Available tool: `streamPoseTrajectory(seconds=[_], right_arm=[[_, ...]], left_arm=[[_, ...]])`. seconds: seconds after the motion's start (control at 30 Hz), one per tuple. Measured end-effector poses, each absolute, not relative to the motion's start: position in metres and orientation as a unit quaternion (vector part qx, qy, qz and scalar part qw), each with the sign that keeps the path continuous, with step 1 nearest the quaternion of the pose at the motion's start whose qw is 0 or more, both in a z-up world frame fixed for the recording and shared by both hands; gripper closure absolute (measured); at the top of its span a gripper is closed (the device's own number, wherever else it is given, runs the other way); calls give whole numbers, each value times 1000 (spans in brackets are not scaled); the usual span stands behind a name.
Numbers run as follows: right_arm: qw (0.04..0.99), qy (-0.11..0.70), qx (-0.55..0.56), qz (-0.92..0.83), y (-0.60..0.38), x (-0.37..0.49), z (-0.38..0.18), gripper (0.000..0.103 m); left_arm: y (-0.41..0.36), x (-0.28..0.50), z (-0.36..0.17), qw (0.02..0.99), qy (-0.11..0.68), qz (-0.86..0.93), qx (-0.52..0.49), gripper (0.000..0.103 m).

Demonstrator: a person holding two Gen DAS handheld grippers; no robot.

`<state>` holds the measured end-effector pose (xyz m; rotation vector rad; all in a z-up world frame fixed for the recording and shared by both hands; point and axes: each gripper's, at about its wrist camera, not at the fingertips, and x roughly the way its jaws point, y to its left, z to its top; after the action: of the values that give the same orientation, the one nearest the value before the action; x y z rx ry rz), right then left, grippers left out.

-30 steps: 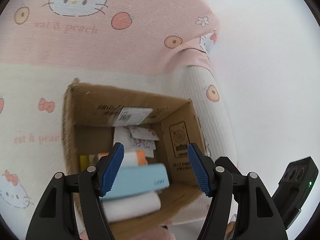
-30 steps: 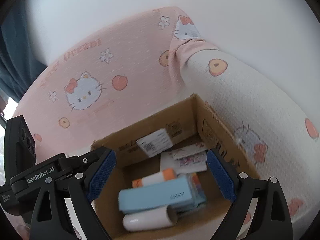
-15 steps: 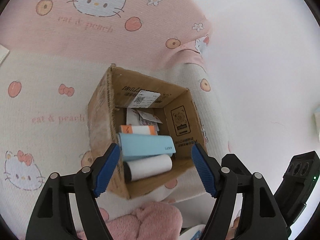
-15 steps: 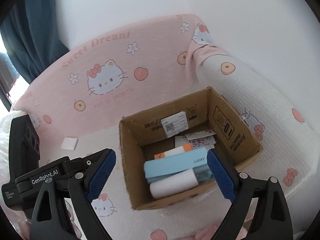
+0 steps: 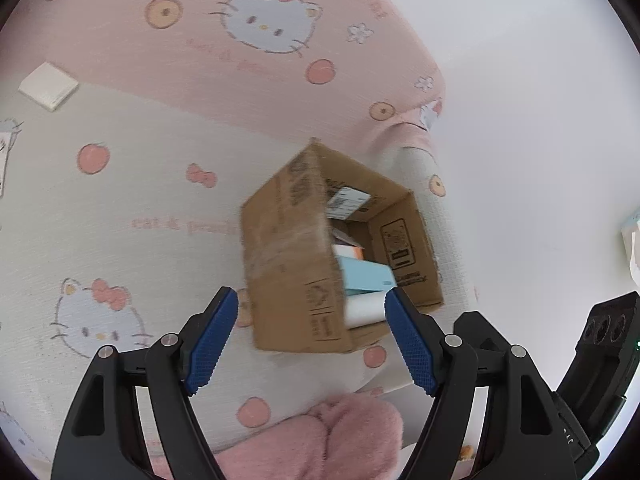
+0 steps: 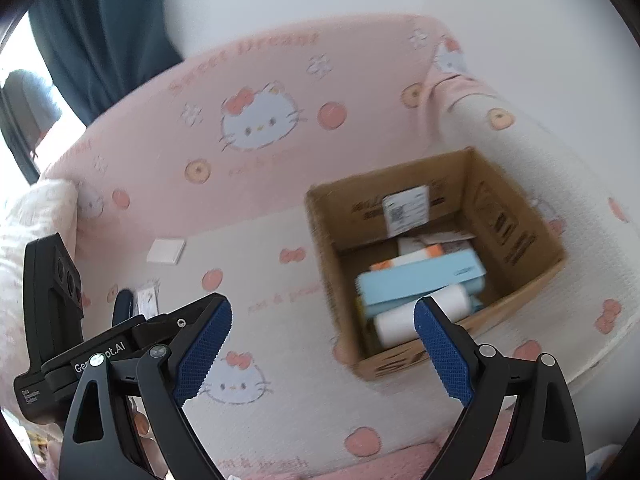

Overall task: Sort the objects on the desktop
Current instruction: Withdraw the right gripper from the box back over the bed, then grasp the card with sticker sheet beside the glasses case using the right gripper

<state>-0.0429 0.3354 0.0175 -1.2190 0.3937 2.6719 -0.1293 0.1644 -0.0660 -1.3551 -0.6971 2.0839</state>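
Cardboard box [image 5: 296,272] now sits farther from both open hand-held grippers.

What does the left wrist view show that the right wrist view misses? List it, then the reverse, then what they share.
Left wrist only: the pink fluffy item at the bottom edge and the left tool, open. Right wrist only: the dark curtain and the right tool, open. Both: the cardboard box holding the light blue box and white roll, plus the white card.
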Motion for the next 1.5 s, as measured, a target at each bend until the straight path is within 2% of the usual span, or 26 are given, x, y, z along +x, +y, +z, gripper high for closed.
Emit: streamPoseTrajectory(seconds=[0.4,0.53,0.73,0.93,1.07,1.2,1.5], right_arm=[[18,106,-463,880,246,-73,-61,11],[-14,110,-494,862,216,-80,-93,11],[-35,80,-516,852,185,-95,-109,11],[-64,132,-530,835,165,-136,-132,11],[-87,169,-542,818,144,-167,-157,11],[-105,181,-561,801,119,-197,-186,11],[-153,200,-583,773,66,-251,-234,11]], left_arm=[[53,-120,-127,193,-290,800,-488,24],[19,-120,-149,182,-340,776,-499,24],[-24,-127,-177,155,-382,764,-497,24],[-73,-133,-209,99,-414,762,-488,24],[-107,-144,-228,52,-403,774,-485,24],[-138,-154,-249,14,-400,779,-484,24],[-176,-174,-276,-51,-453,763,-459,24]])
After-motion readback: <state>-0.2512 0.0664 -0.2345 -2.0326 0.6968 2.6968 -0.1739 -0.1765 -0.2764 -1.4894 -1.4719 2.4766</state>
